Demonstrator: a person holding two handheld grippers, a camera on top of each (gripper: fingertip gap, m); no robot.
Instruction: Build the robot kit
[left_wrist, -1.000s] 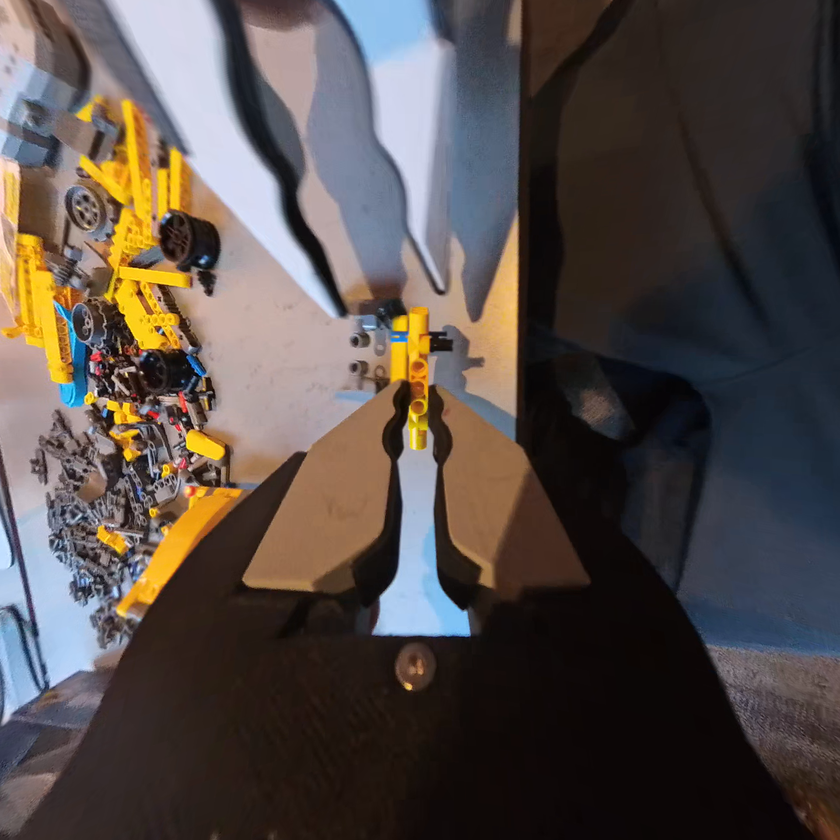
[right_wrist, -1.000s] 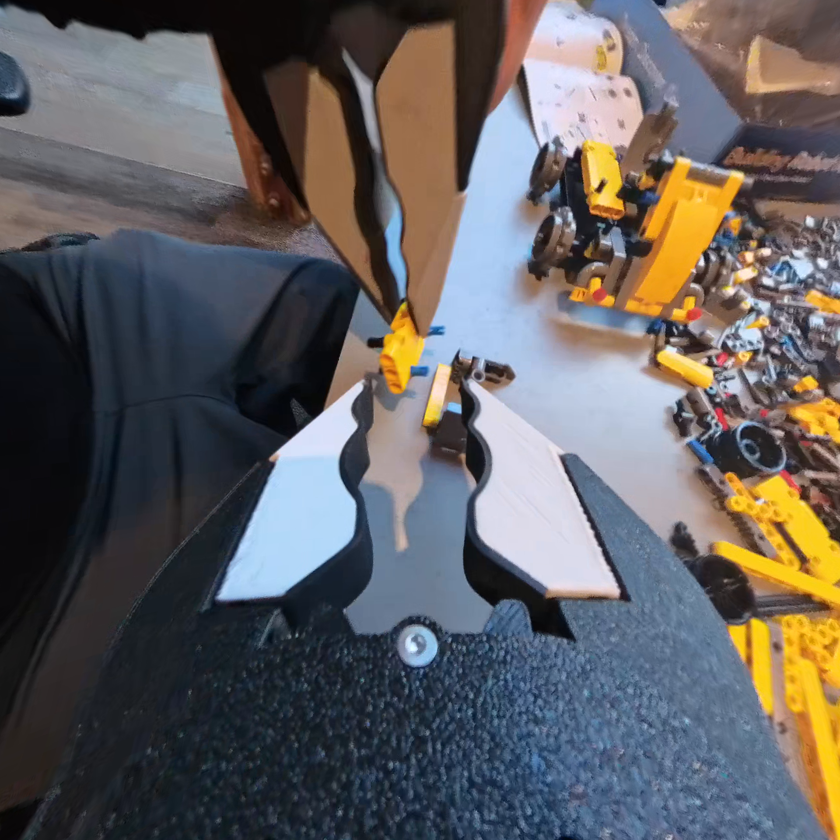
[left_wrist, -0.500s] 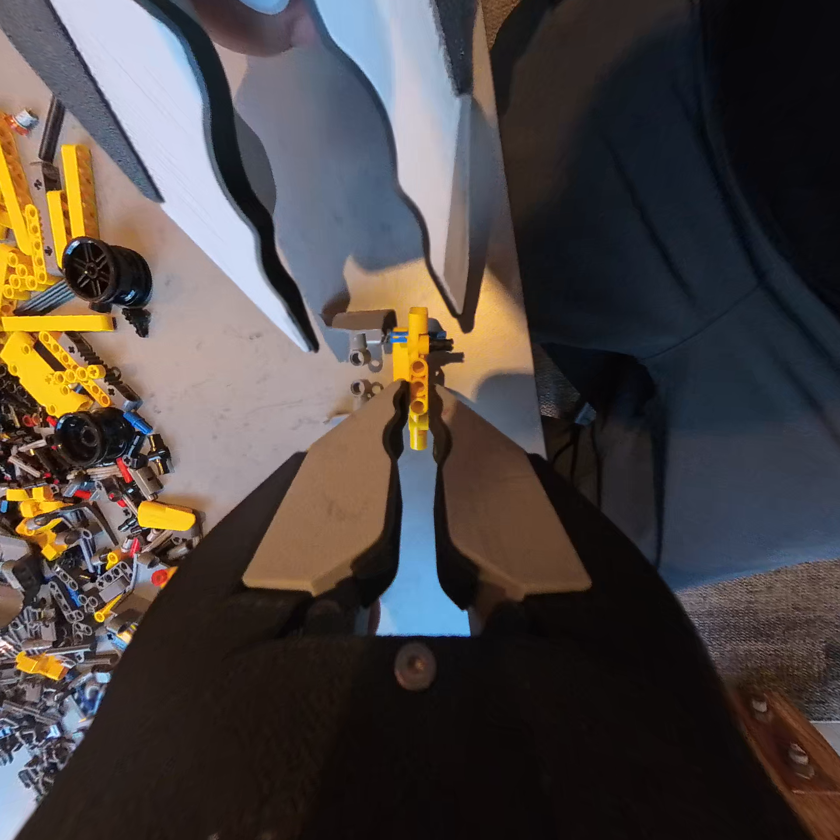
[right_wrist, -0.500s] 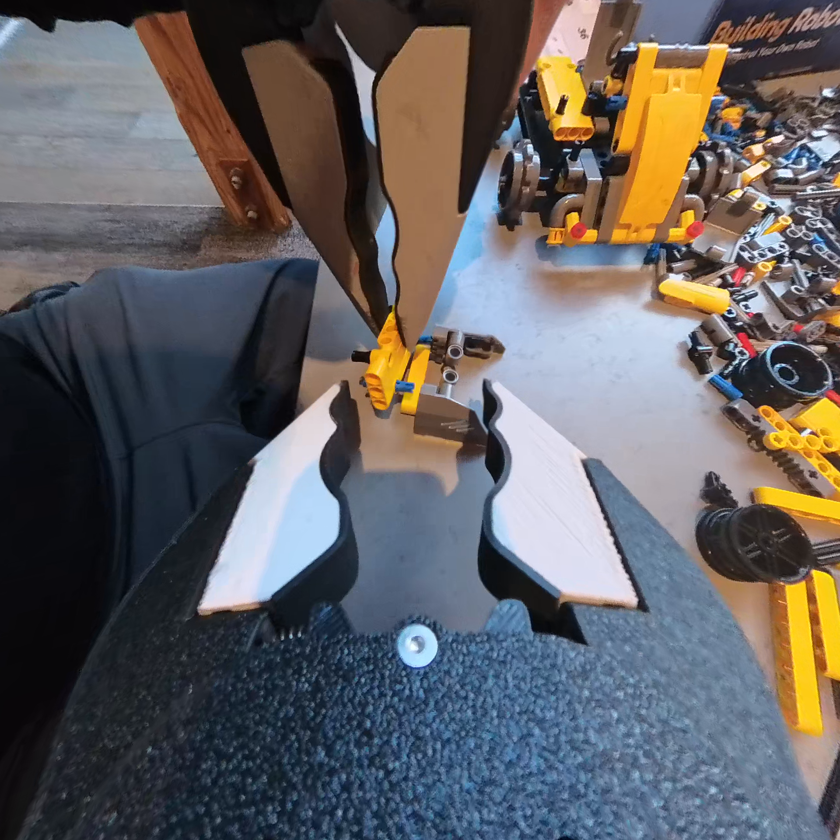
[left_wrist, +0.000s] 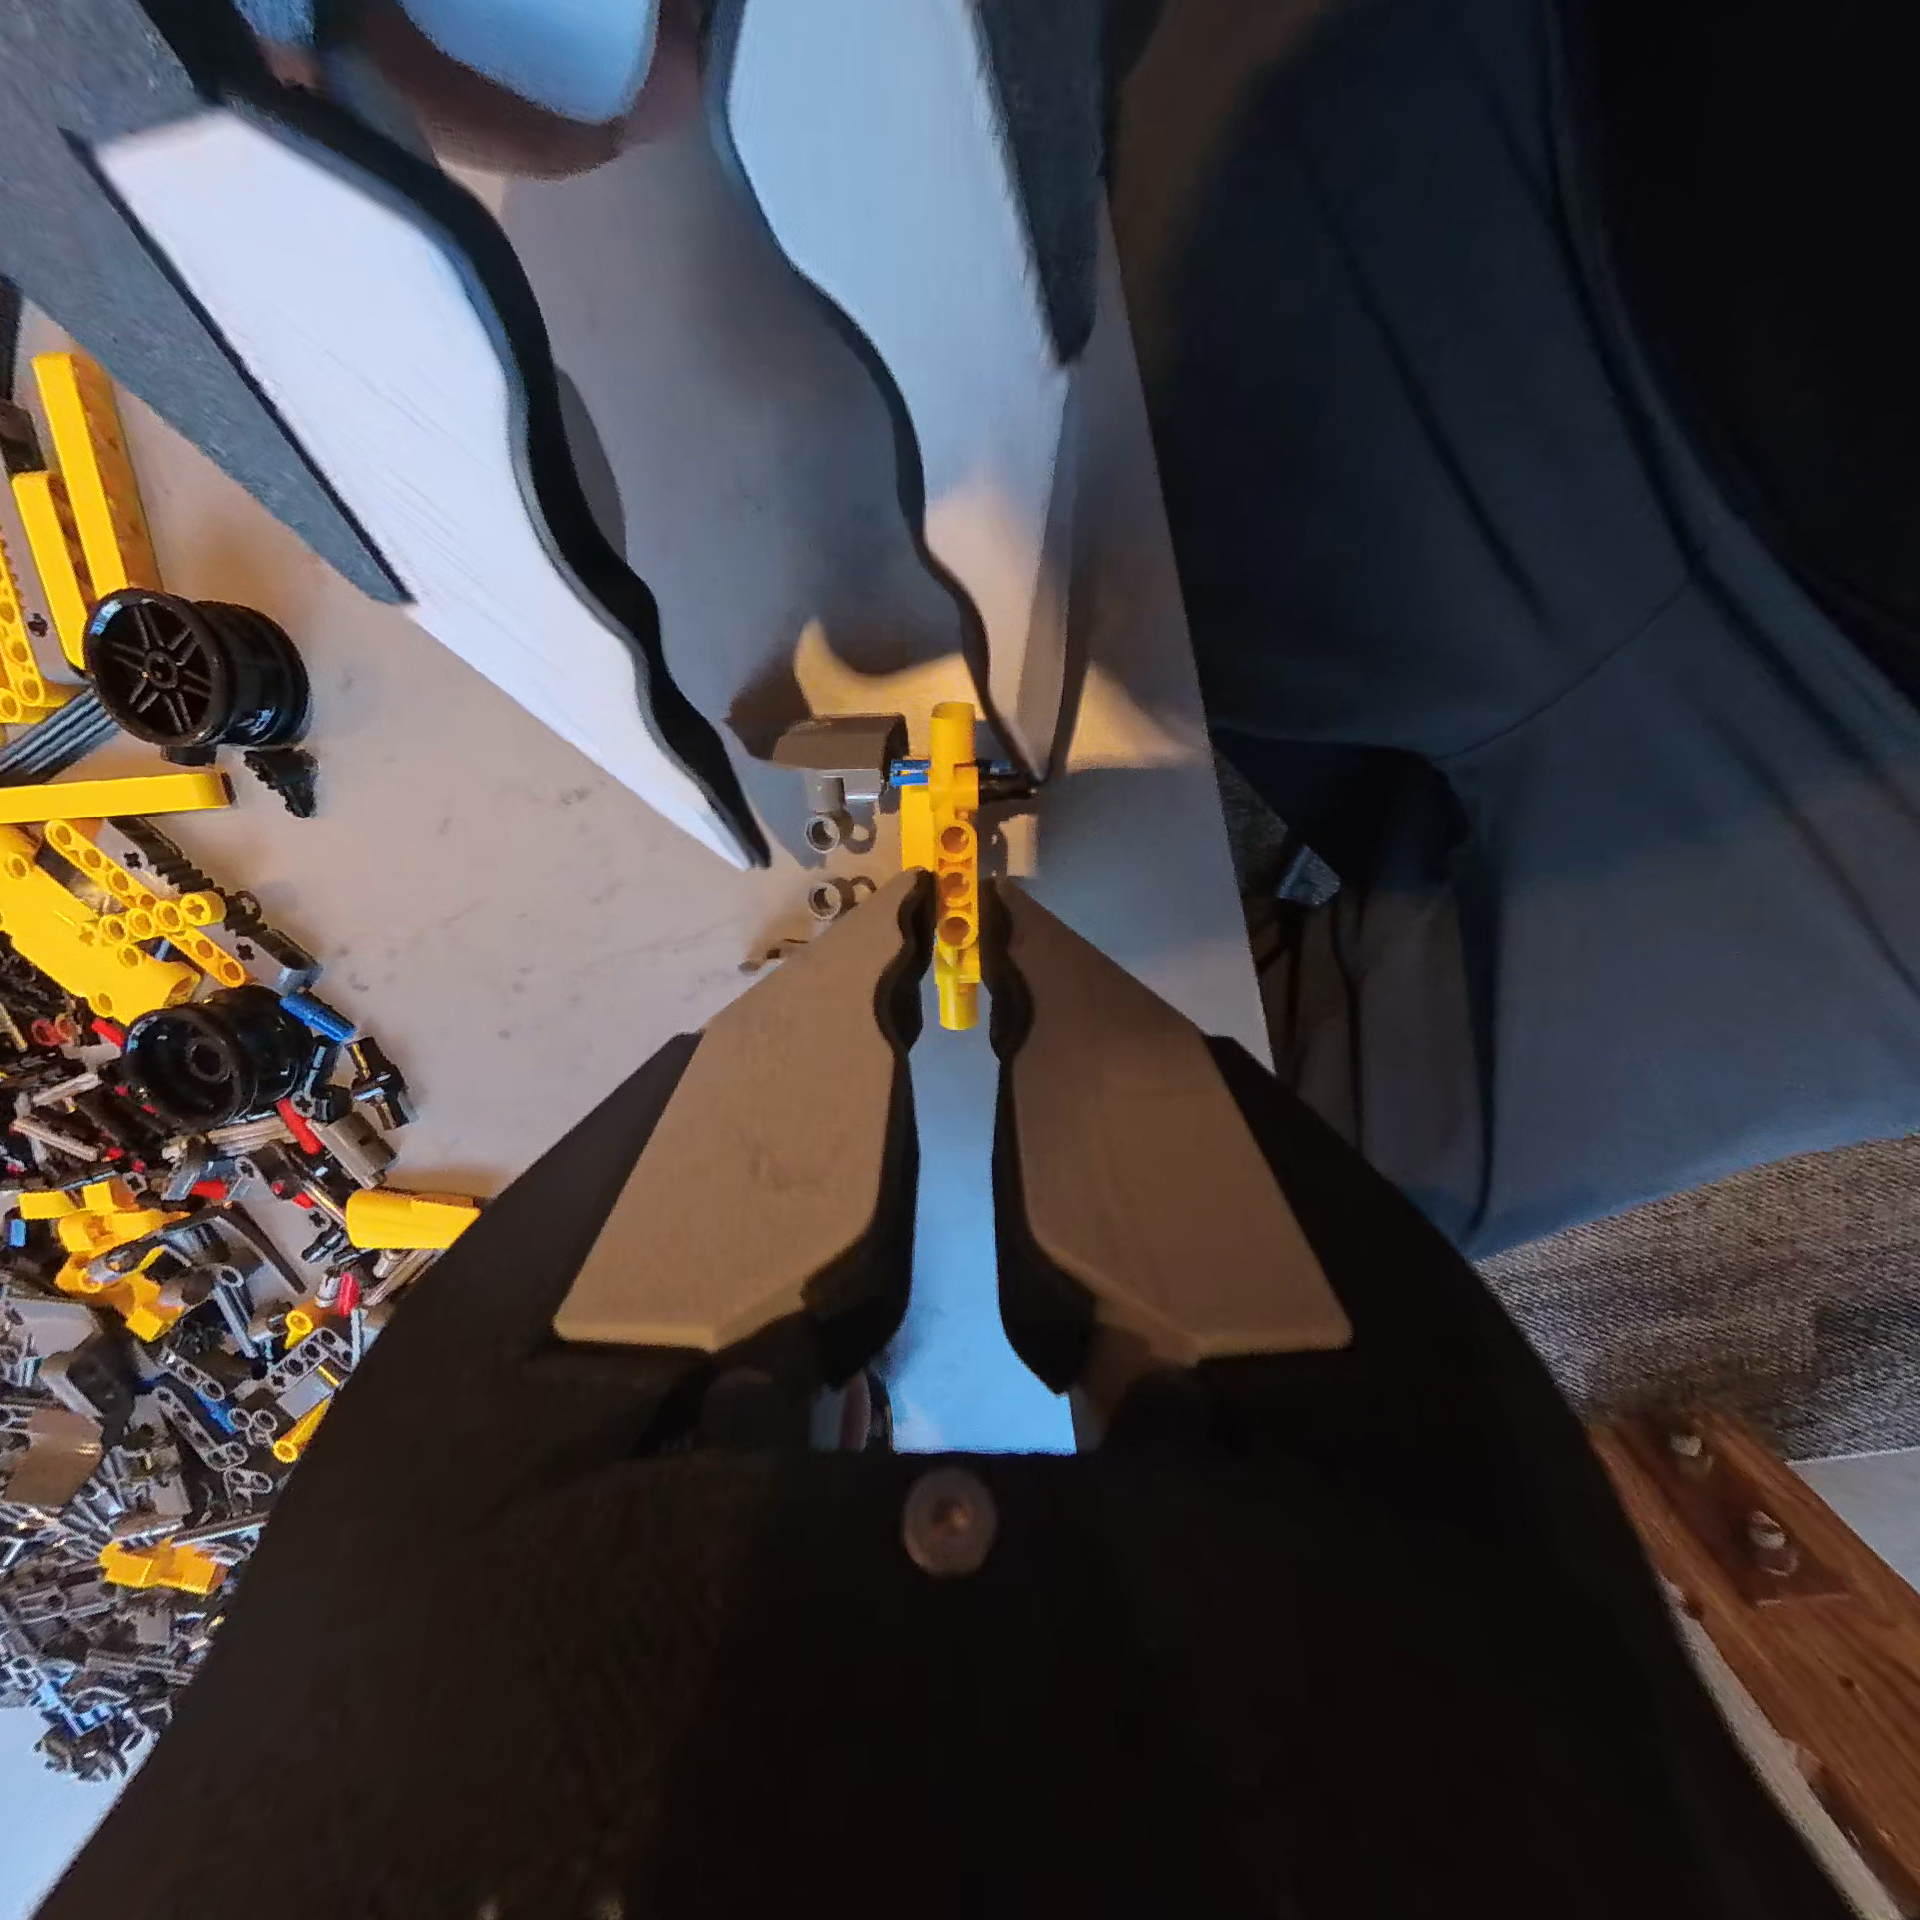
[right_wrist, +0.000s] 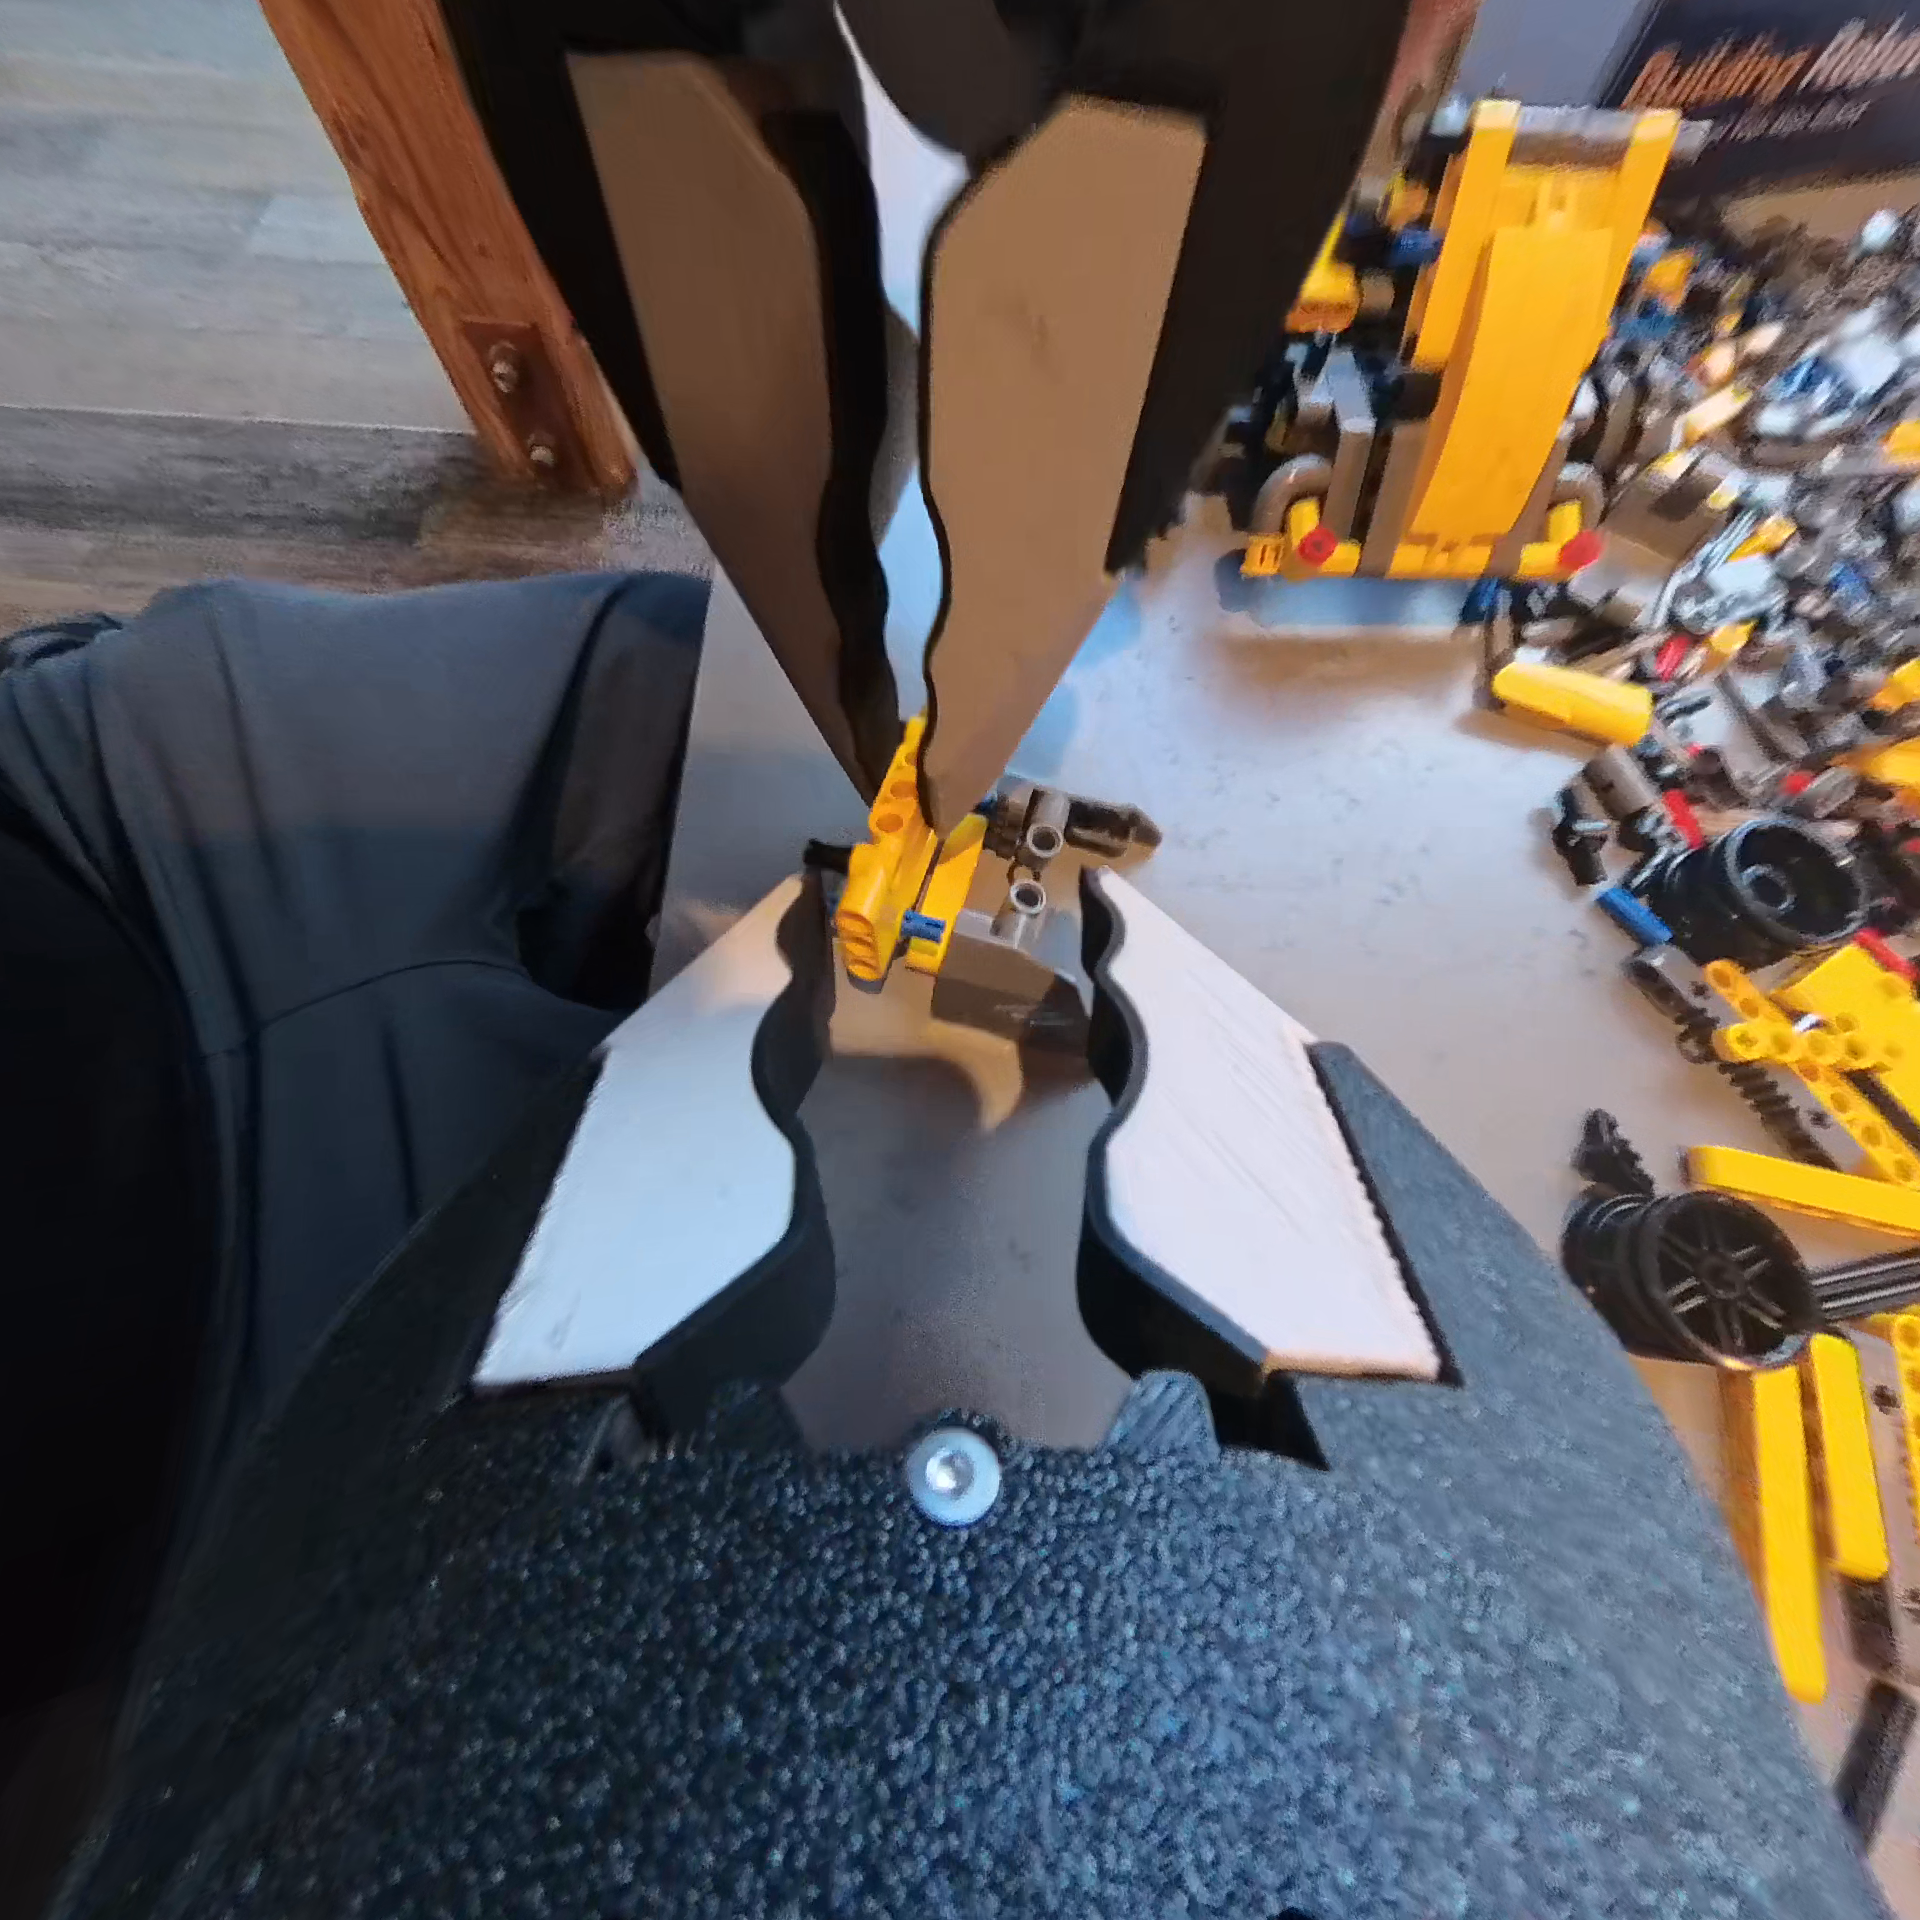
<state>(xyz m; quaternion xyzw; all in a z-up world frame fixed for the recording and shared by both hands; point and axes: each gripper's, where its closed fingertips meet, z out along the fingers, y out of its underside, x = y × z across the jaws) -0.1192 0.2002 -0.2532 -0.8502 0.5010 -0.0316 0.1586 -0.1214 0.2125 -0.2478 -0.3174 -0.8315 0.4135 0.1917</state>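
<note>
Fingers of the left gripper (left_wrist: 951, 904) clenched a stiff, light yellow beam (left_wrist: 951, 873) near the table's (left_wrist: 540, 914) edge; the right gripper (right_wrist: 956, 904) gaped around its grey block (right_wrist: 1003, 971), apparently the sturdier hold.

Plastic, grit and wood at my fingertips

My right hand-held gripper (right_wrist: 956, 894) has a rough, pebbled black body; the glossy yellow plastic holed beam (left_wrist: 951, 883) shines above the smooth matt pale desk (left_wrist: 499, 935), beside a varnished wooden leg (right_wrist: 436, 239).
</note>
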